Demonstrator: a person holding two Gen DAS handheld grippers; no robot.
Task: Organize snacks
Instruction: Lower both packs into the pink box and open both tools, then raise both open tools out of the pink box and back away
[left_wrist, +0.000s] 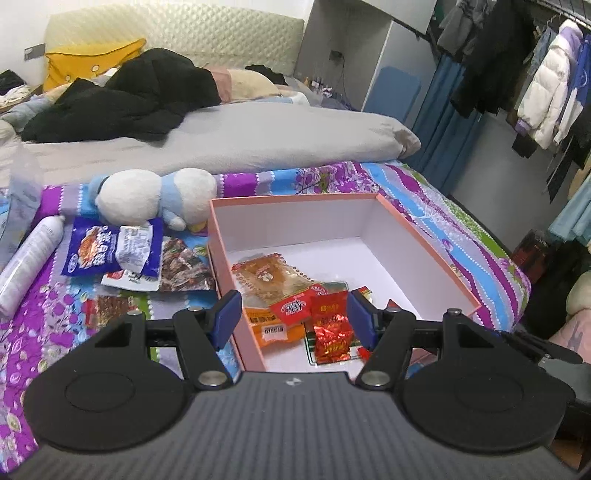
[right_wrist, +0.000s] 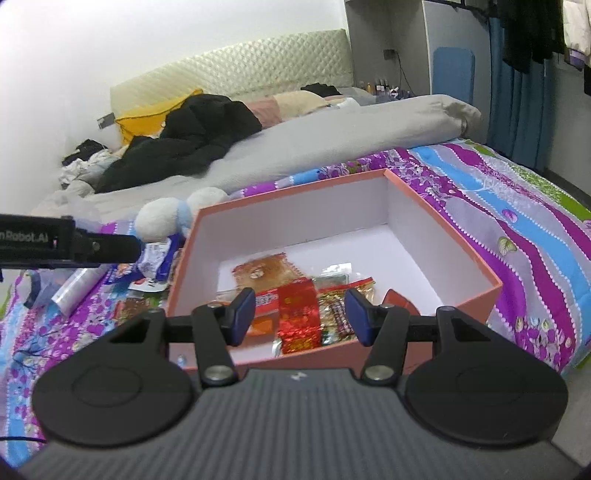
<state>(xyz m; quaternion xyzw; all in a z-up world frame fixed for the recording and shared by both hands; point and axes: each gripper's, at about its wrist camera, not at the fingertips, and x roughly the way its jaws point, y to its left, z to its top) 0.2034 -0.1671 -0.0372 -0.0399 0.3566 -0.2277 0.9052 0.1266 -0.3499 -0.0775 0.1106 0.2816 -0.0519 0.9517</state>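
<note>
Empty fingers (left_wrist: 291, 317), "n Robot.AI" gripper (right_wrist: 66, 242)

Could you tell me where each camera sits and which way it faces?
Left wrist: sits on the left tool, looking down over the pink box and loose snack packets on the bedspread; its open fingers show.
Right wrist: sits on the right tool, facing the same box from further right; its open fingers and the left tool's side show.
Shared: box, plush toy, bed.
</note>
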